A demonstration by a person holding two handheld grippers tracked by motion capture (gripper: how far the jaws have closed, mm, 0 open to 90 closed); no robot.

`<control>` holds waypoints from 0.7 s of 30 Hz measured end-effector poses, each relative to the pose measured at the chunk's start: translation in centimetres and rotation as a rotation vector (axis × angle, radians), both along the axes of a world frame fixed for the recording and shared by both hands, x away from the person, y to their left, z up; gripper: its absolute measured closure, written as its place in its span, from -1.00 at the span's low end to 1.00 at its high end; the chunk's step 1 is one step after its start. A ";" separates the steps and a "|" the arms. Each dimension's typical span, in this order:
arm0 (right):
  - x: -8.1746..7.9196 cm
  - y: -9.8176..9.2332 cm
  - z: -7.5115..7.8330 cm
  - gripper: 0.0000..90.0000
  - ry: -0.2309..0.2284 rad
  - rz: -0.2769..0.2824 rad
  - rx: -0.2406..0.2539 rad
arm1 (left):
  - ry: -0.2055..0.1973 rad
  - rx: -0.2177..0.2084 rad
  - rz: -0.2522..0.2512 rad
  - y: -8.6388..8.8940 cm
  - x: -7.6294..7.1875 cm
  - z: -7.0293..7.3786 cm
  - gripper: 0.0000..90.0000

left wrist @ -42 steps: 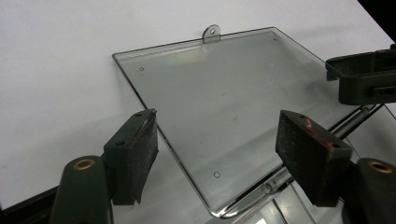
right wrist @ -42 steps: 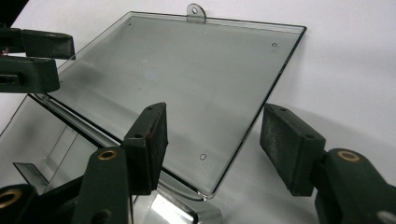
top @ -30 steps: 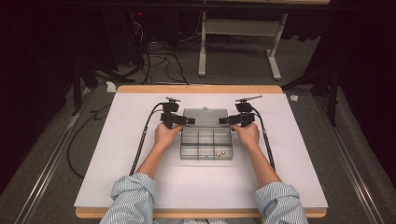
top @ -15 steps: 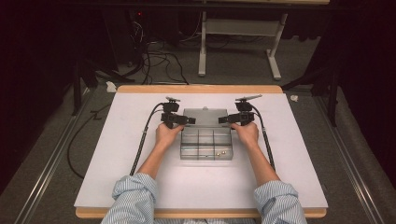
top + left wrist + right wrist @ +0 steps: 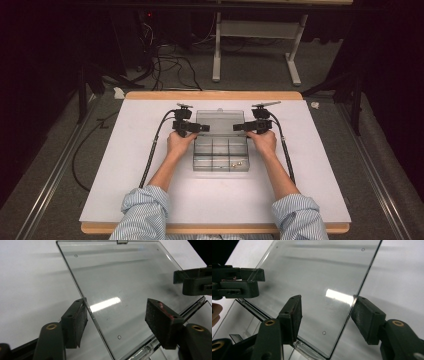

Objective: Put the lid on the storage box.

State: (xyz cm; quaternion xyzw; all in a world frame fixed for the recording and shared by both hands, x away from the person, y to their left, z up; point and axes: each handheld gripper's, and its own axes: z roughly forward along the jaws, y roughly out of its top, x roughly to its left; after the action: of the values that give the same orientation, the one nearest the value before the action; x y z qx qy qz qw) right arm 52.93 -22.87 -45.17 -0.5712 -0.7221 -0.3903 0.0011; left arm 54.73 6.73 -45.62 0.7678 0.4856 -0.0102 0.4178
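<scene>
A clear plastic compartment box [image 5: 221, 155] lies mid-table with its lid [image 5: 220, 120] swung open toward the far side. My left gripper [image 5: 204, 128] reaches in over the lid's left edge and my right gripper [image 5: 238, 128] over its right edge. In the left gripper view the lid [image 5: 120, 285] stands tilted between the left gripper's [image 5: 116, 307] jaws, its edge at one pad, the other pad well apart. In the right gripper view the lid [image 5: 317, 272] edge runs between the right gripper's [image 5: 327, 302] spread pads. Both pairs of jaws have just been closing around the lid.
Small brass-coloured parts [image 5: 237, 163] lie in a front right compartment. The box sits on a white mat [image 5: 125, 165] over a wooden table. Cables [image 5: 152, 150] trail from both grippers toward the person. A desk frame [image 5: 250, 45] stands on the floor beyond the table.
</scene>
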 end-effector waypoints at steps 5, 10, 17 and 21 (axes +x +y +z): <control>-0.4 -0.1 0.8 0.07 -0.050 0.006 -0.019 | -0.043 -0.017 0.005 0.4 -0.2 0.7 -0.03; -0.9 -0.1 1.6 0.21 -0.105 0.013 -0.053 | -0.096 -0.014 0.007 0.5 -0.6 1.5 0.09; -1.5 -0.3 2.1 0.31 -0.157 0.008 -0.047 | -0.131 -0.016 0.002 0.8 -0.8 2.0 0.26; -2.0 -0.5 2.2 0.36 -0.184 0.011 -0.047 | -0.146 -0.013 -0.004 1.0 -1.0 2.3 0.31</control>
State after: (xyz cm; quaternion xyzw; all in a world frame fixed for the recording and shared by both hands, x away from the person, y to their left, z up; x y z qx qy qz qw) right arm 50.97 -23.33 -42.96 -0.5290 -0.7311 -0.4240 -0.0765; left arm 53.73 7.71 -43.30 0.7648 0.4520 0.0419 0.4571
